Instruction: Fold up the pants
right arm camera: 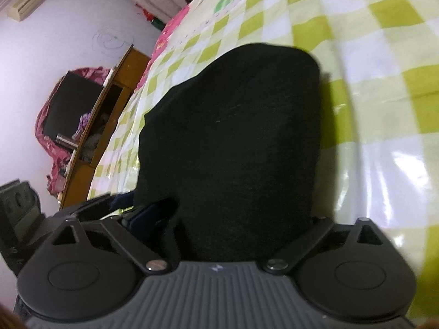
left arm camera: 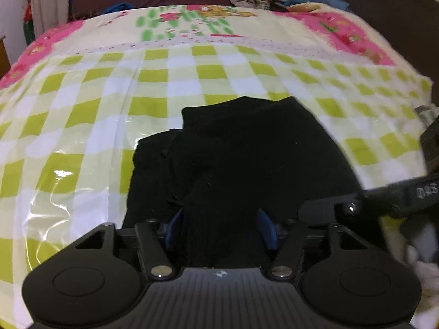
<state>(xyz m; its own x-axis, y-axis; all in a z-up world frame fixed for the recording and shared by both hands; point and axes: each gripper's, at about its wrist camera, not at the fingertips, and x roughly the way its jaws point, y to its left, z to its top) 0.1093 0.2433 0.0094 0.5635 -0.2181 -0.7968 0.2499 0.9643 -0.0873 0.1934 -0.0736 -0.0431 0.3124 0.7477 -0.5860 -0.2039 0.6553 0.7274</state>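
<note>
The left gripper point(left arm camera: 221, 219) tilts steeply down, its blue fingers point(left arm camera: 267, 227) spread with a fold of the black fabric pants point(left arm camera: 247, 150) between them, the bundle lying on the green-and-white checked bedsheet point(left arm camera: 96, 109). The right gripper point(right arm camera: 236, 213) angles down, fingers wide, cloth draped over them; whether they pinch it, I cannot tell. Only its view shows the wooden cabinet point(right arm camera: 90, 142).
</note>
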